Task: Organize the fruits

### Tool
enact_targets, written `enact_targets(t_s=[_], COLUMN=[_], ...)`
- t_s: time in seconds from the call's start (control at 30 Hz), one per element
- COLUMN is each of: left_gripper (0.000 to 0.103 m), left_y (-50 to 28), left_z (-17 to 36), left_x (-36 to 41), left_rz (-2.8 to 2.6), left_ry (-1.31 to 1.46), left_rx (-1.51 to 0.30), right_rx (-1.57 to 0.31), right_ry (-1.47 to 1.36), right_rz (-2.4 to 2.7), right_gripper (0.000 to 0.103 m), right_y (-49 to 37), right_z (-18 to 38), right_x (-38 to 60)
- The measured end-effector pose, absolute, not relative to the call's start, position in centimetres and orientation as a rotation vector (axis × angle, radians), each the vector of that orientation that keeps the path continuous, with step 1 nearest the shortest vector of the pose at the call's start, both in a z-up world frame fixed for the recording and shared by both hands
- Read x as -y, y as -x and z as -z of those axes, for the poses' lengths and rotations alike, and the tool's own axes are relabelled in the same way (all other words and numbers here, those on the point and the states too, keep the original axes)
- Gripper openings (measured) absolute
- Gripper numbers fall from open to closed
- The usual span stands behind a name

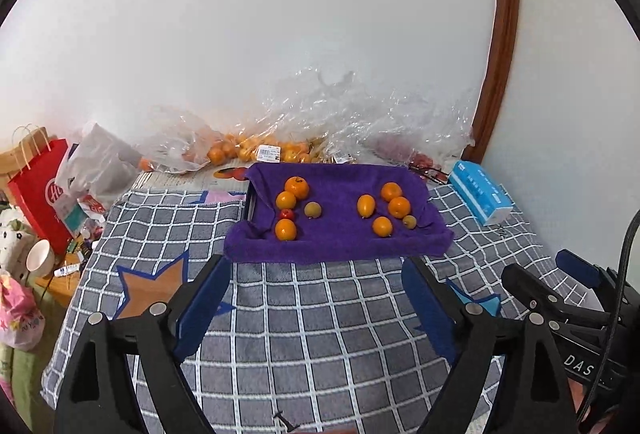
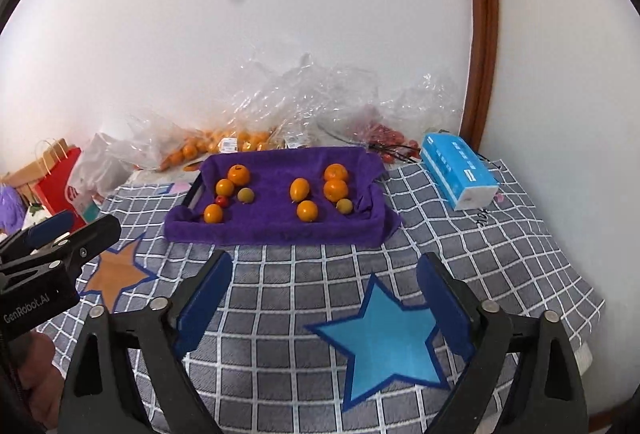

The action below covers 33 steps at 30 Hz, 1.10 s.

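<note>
Nearest, the left gripper point(image 1: 316, 280) hangs over the bed with its flat blue pads spread wide, nothing between them. The right gripper point(image 2: 325, 274) is likewise splayed and empty, its black plastic arms studded with round metal pins. Under both lies a soft grey blanket point(image 1: 304, 314) crossed by a white grid, with a brown star point(image 1: 154, 284) and a glossy blue star point(image 2: 384, 338) printed on it.

Beyond the fingertips sits a tray point(image 1: 250, 203) draped in a fuzzy purple towel point(image 1: 340, 246). The fruits rest on the towel in two clusters, well apart: smooth round oranges point(image 1: 297, 187) with a small red fruit point(image 1: 286, 213) on the left, more oranges and an oval one point(image 1: 366, 205) on the right.

Right of the tray lies a boxy blue tissue pack point(image 2: 460, 173). Farther back, crinkled clear plastic bags point(image 1: 360, 113) of fruit slump against the white wall.
</note>
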<state>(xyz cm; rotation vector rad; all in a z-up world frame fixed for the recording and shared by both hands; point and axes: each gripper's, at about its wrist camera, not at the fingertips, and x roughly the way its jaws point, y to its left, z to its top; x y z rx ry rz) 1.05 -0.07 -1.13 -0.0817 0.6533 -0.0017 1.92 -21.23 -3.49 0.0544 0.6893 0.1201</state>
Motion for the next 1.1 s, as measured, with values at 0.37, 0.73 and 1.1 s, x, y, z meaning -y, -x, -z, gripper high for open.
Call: enact_targets(t_s=[0.37,0.73,1.1], left_gripper=[0.088,0.088,0.088], left_y=[2.0,2.8,2.9], left_z=[0.6,0.3,0.3], left_x=[-0.5,-0.7,-0.7], left_rz=[-0.028,-0.04,-0.046], left_ry=[0.102,0.105,0.103], left_rx=[-0.61,-0.601,-0.606], right_rx=[-0.622,-0.608,-0.607], right_ry=[-0.035,-0.026,-0.028], right_rz=[-0.124,-0.123,-0.12], right_gripper=[0.101,0.101,0.101], right_y=[1.4,2.3,2.4], right_z=[1.8,1.4,1.3], right_x=[21.0,21.0,21.1])
